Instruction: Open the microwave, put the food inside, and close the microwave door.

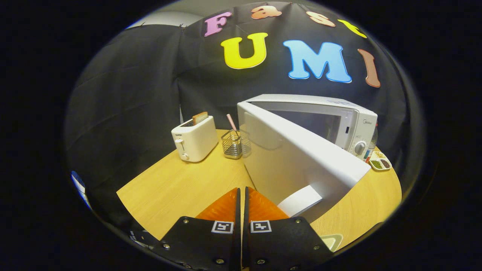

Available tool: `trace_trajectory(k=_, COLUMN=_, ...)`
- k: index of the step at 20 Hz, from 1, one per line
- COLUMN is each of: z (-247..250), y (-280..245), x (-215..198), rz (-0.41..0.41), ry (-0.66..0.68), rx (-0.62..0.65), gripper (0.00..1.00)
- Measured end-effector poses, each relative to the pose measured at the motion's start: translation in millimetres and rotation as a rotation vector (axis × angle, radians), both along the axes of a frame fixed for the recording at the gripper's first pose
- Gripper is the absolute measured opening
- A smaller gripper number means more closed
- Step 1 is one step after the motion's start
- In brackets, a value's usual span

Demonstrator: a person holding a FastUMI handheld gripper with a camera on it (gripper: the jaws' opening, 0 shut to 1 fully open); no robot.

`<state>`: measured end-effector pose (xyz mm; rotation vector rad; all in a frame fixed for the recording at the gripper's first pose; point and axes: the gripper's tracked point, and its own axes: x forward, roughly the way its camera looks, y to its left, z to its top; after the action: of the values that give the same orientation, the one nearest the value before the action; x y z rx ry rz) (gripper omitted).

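Clearly the gripper (241,194) has its fingers pressed together, holding nothing, just beside the swung-open white door (297,158) of the white box-shaped microwave (331,116). Left of the microwave stand a wire mesh basket (234,145) and a cream toaster (195,138) on the round wooden table (180,188).

Wooden table (177,188) against black cloth wall (124,94)

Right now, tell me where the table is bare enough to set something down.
The widest bare table lies between the toaster, the open microwave door and the shut, empty hand-held gripper. A smaller strip runs right of the door, before the seasoning tray. It is crowded around the wire basket, between toaster and door.
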<state>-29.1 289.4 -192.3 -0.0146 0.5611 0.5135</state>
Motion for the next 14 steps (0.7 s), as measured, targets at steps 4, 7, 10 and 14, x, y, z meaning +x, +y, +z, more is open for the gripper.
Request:
trace_trajectory(k=4, z=-2, y=-24, x=23, rz=-0.044, ry=-0.007, rx=-0.005, gripper=0.02)
trace_trajectory(k=7, z=-2, y=-43, x=38, rz=-0.081, ry=-0.015, rx=-0.008, gripper=0.02)
trace_trajectory(k=10, z=-1, y=-61, x=57, rz=-0.116, ry=-0.026, rx=-0.017, gripper=0.02)
trace_trajectory(k=14, z=-1, y=-85, x=84, rz=-0.171, ry=-0.046, rx=-0.029, gripper=0.02)
